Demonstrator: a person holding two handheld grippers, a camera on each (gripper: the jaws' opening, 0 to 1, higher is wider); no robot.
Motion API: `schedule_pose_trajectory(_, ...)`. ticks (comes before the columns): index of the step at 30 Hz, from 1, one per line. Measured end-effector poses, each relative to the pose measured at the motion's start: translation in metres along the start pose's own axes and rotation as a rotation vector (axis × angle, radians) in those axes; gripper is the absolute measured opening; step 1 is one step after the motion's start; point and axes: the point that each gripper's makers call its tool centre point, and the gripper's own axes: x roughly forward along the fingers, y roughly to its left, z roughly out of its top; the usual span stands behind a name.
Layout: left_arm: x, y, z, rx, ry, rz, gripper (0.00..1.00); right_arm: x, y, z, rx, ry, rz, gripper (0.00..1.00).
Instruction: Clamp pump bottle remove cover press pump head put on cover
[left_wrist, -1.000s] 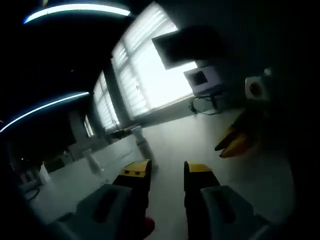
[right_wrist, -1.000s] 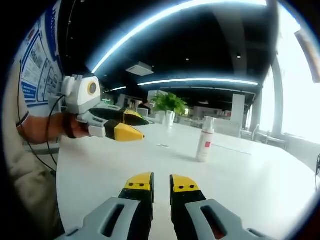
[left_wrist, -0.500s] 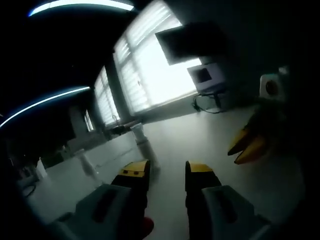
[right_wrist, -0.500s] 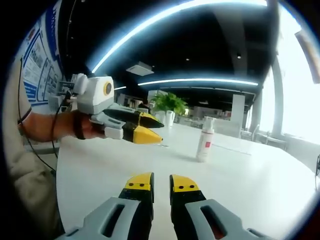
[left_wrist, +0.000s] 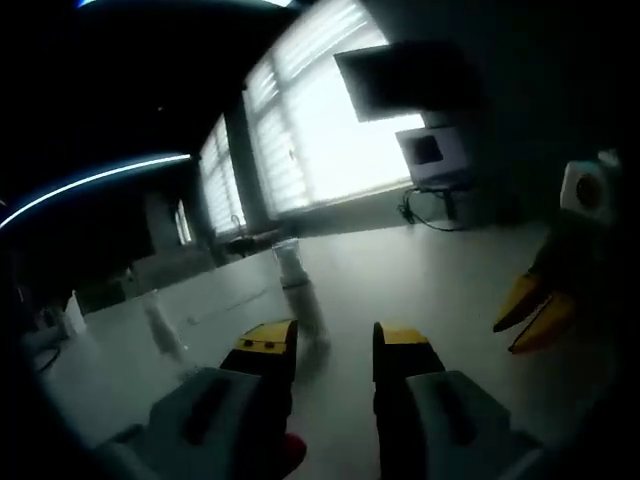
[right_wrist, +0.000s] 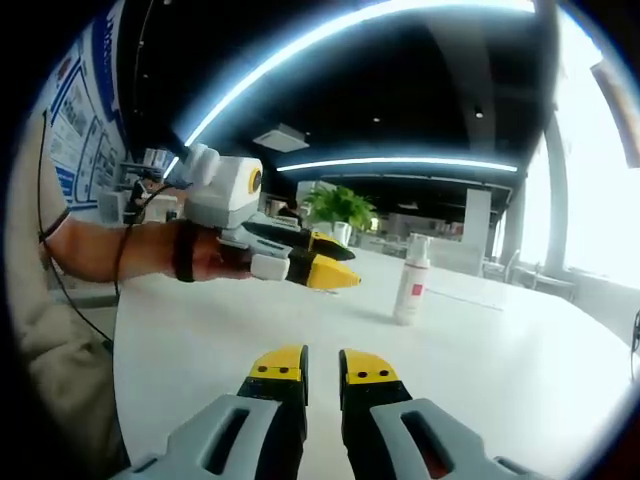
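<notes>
A white pump bottle (right_wrist: 409, 279) with a clear cover and a red label stands upright on a white table (right_wrist: 520, 370), right of centre in the right gripper view, untouched and well apart from both tools. The right gripper (right_wrist: 322, 366) rises from the bottom of that frame, its yellow-tipped jaws nearly together with only a thin gap between them and nothing held. At centre left, a person's hand (right_wrist: 215, 260) with a dark wrist strap carries the left gripper (right_wrist: 338, 265) above the tabletop, its yellow tips pointing toward the bottle; whether those tips are parted cannot be told from this side. A green plant (right_wrist: 338, 205) sits behind it, and a blue-and-white poster (right_wrist: 82, 110) fills the upper left.

The left gripper view is far darker. Here the left gripper (left_wrist: 334, 341) shows its own jaws parted by a clear gap, empty. The pump bottle (left_wrist: 294, 275) appears blurred just above the left jaw tip, standing on the table (left_wrist: 440, 280). Bright window blinds (left_wrist: 320, 130) glow at upper centre, with a dark monitor (left_wrist: 410, 80) to their right. The right gripper (left_wrist: 535, 310) enters at the right edge as yellow tips, its state unclear from this angle.
</notes>
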Motion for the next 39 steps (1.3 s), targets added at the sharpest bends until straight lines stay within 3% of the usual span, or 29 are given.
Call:
schedule_pose_trajectory(17, 0.028, 0.011, -0.003, -0.063, 0.015, 0.042, 0.22, 0.000, 0.000, -0.001, -0.001, 0.000, 0.006, 0.08)
schedule_pose_trajectory(32, 0.043, 0.007, -0.005, -0.085, 0.050, 0.064, 0.26, 0.000, 0.000, 0.000, 0.001, -0.003, 0.007, 0.08)
schedule_pose_trajectory(36, 0.052, 0.016, -0.009, -0.139, 0.053, 0.073, 0.27, 0.001, 0.000, 0.000, 0.001, -0.003, 0.008, 0.08)
schedule_pose_trajectory(39, 0.053, 0.010, -0.011, -0.188, 0.059, 0.055, 0.27, 0.001, 0.000, 0.000, 0.001, -0.003, 0.009, 0.08)
